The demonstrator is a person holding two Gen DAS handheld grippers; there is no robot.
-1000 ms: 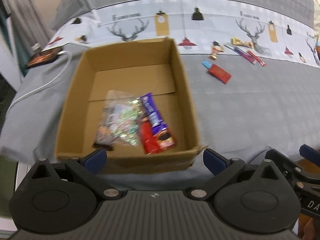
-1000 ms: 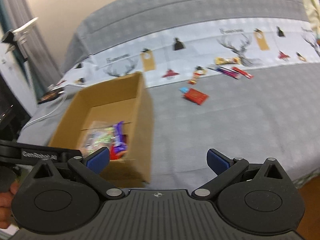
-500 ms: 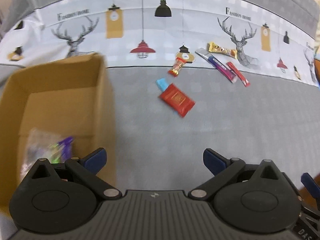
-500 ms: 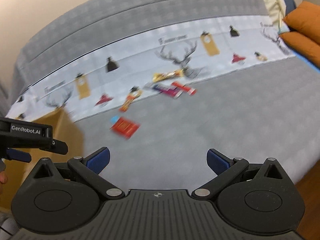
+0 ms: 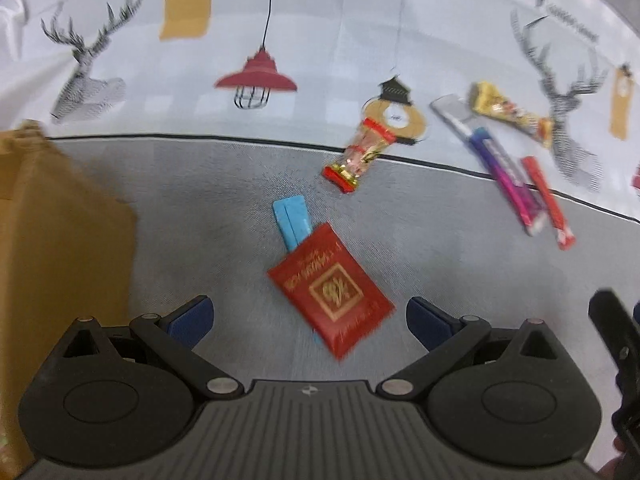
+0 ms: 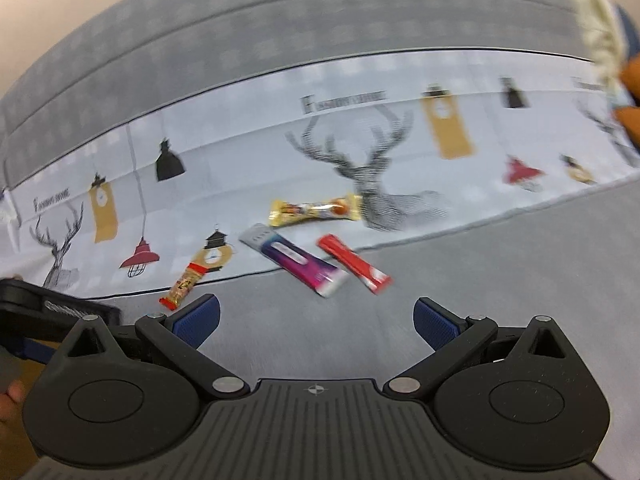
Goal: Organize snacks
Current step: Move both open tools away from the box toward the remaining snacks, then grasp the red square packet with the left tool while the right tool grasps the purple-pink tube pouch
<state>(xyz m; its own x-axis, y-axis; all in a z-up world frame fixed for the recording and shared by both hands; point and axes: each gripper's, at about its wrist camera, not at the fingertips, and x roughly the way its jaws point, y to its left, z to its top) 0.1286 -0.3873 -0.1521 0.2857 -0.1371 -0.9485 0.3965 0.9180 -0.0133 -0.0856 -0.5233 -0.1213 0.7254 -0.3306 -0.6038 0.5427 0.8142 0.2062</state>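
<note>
My left gripper (image 5: 310, 318) is open just above a flat red packet (image 5: 330, 294) that lies partly over a blue packet (image 5: 291, 218) on the grey bed cover. Beyond them lie a small red-and-gold candy (image 5: 360, 156), a purple stick (image 5: 502, 168), a thin red stick (image 5: 546, 200) and a gold bar (image 5: 510, 114). The cardboard box (image 5: 60, 248) stands at the left edge. My right gripper (image 6: 316, 322) is open and empty, close to the purple stick (image 6: 298, 260), the red stick (image 6: 354, 264), the gold bar (image 6: 316, 208) and the candy (image 6: 188, 280).
The bed cover (image 6: 500, 280) has a white band printed with deer and lamps. Orange cushions (image 6: 630, 92) show at the far right. The other gripper's black body (image 6: 52, 312) sits at the left of the right wrist view, with a hand (image 6: 12, 396) below it.
Both grippers swung right, away from the box and in toward the loose snacks. The left one now hovers over the red packet; the right one faces the stick packets.
</note>
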